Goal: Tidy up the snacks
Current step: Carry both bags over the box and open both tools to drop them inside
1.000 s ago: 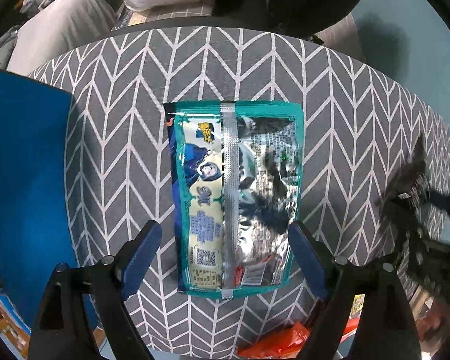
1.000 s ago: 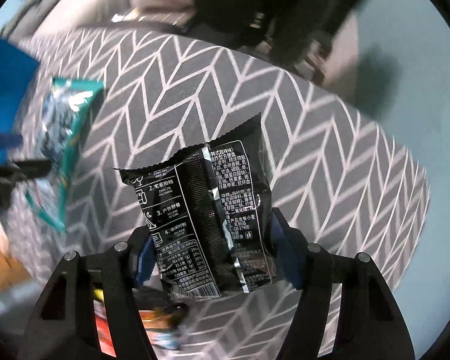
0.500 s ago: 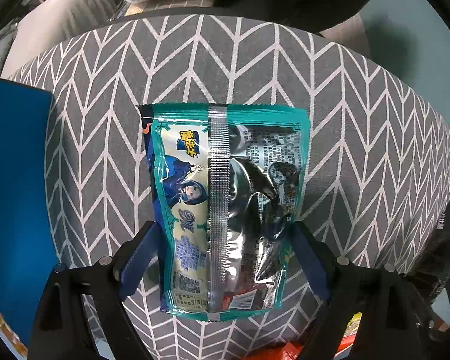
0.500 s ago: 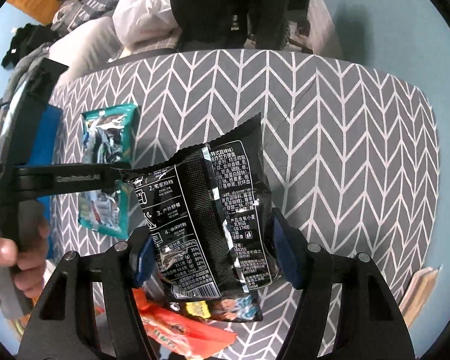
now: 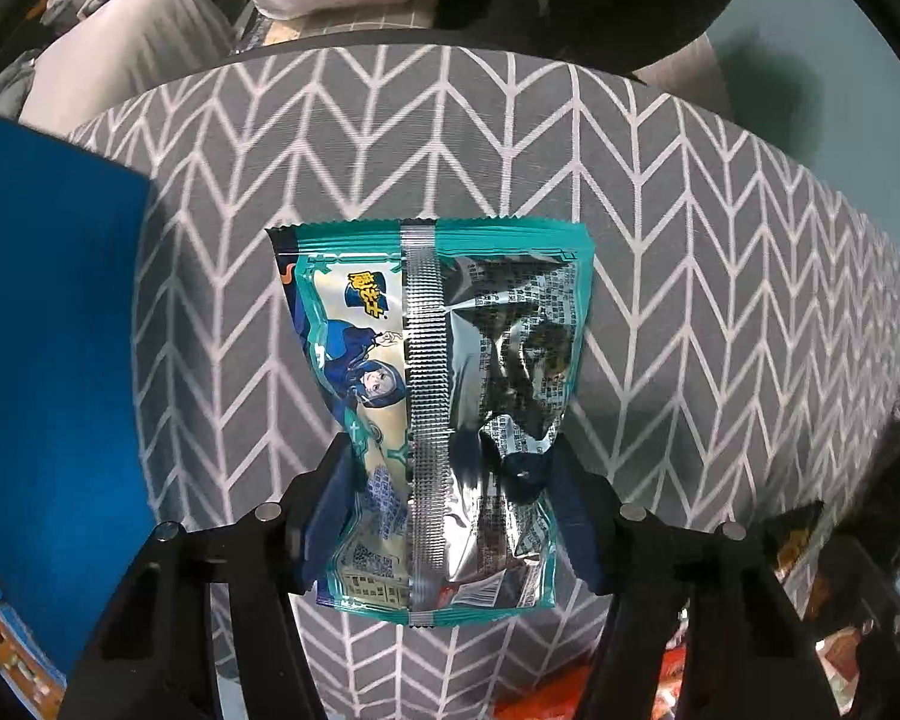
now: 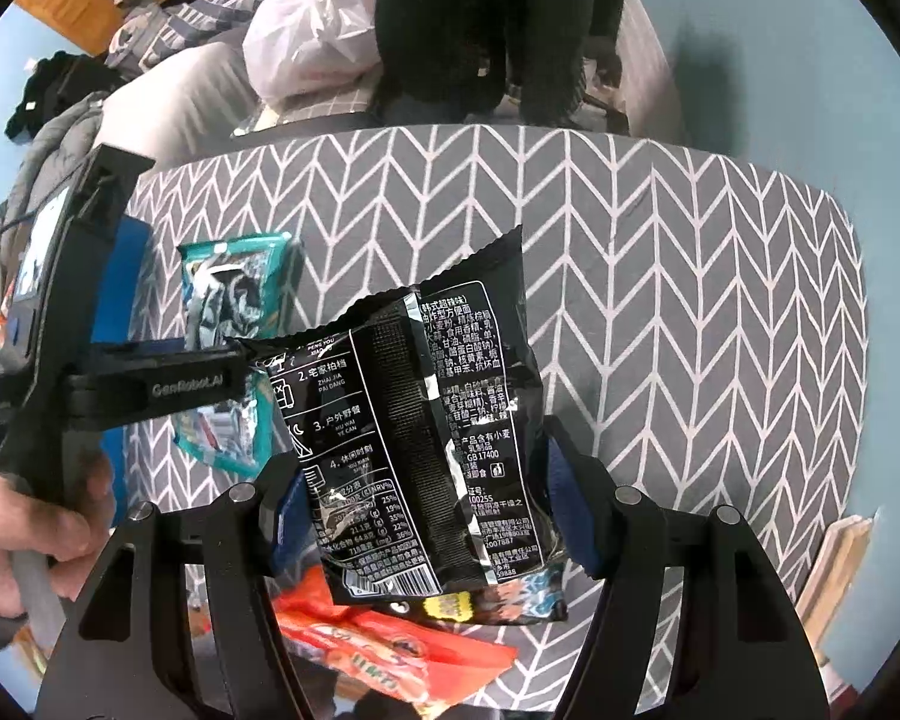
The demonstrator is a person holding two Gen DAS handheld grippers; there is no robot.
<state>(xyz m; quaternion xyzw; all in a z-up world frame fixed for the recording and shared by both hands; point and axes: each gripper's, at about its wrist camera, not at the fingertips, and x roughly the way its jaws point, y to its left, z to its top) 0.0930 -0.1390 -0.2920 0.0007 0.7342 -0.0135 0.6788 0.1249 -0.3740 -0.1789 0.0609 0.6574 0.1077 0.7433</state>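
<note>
Here, both tongs are loaded. The left tongs [image 5: 450, 480] are pinching a teal-edged foil snack packet with a blue-haired cartoon figure [image 5: 438, 396] across its lower third; the foil is waisted in where the pads bite, and the packet's long axis runs straight ahead of the tongs, back seam facing the camera. The right tongs [image 6: 420, 504] are clamped on a black glossy snack packet with white printed text [image 6: 414, 438], again low on the bag, long axis pointing forward and leaning slightly to the right. Both packets look to hang clear above the desk under its grey herringbone-patterned cloth [image 5: 720, 300], though contact at the far ends cannot be ruled out. Just left of the left tongs lies a flat bright blue panel [image 5: 48, 360], possibly a bin or lid; I cannot tell which. From the right wrist view the left tongs sit to the left and a little ahead, so the teal packet is the nearer to the blue panel. Below the right tongs lie an orange wrapper [image 6: 390, 648] and another small packet, unsorted.
</note>
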